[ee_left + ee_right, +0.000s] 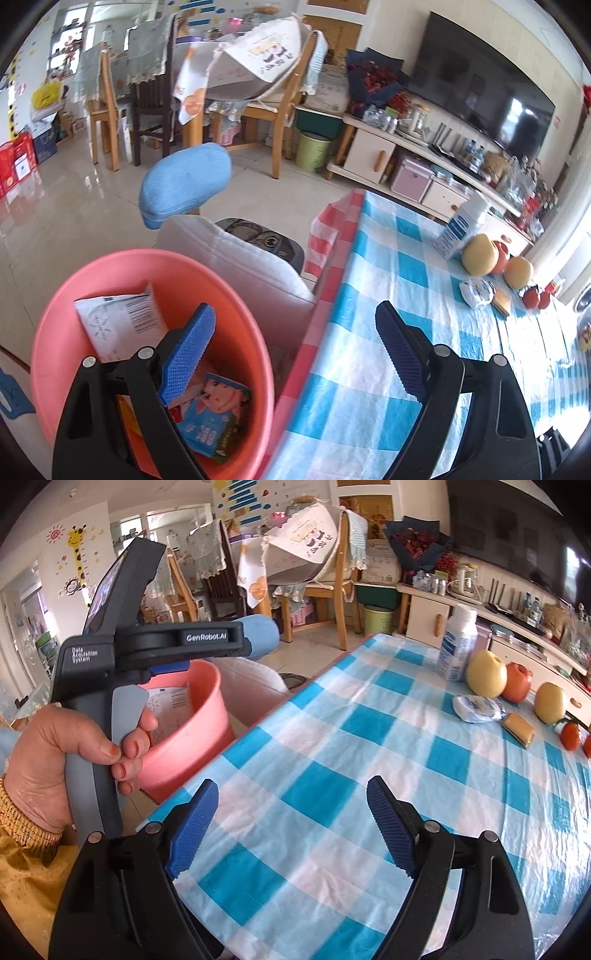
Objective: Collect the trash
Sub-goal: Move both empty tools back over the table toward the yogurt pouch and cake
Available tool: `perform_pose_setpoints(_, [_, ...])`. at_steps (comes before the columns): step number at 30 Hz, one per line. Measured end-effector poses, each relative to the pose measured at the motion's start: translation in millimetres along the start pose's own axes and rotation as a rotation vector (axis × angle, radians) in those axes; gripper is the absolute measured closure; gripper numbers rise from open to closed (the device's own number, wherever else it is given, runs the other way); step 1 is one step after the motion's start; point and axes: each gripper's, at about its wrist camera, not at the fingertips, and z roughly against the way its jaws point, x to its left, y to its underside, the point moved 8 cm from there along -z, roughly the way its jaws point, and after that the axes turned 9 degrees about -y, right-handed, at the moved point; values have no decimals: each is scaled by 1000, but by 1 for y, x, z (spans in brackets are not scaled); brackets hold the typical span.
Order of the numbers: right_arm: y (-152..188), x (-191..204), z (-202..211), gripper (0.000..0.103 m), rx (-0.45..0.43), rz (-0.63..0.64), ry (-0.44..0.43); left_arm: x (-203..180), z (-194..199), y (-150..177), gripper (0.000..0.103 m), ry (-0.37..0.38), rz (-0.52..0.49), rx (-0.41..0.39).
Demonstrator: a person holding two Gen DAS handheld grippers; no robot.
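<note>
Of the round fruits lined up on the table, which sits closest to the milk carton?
The pale yellow apple right beside the carton; the red one and the second yellow one lie farther along.

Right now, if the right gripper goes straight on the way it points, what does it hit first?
Probably the bare tablecloth: the right gripper, jaws open and empty, points down at it. Depth is unclear.

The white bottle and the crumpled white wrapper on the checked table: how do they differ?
The white bottle stands upright at the far end of the table; the crumpled wrapper lies flat, nearer the camera. The bottle keeps a firm, tall shape; the wrapper is squashed and low. The bottle stands behind the yellow fruit; the wrapper lies in front of it. Both are white with blue print.
</note>
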Motion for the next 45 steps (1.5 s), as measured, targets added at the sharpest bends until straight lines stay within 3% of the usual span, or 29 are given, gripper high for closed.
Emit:
perform_pose_setpoints(22, [23,-78,58,20,-67,-89,77,-96,3,18,15,92,-163,-25])
perform_pose_setpoints(45, [44,-145,81,20,-94,-194,117,-161,-5,38,15,155,-278,-2])
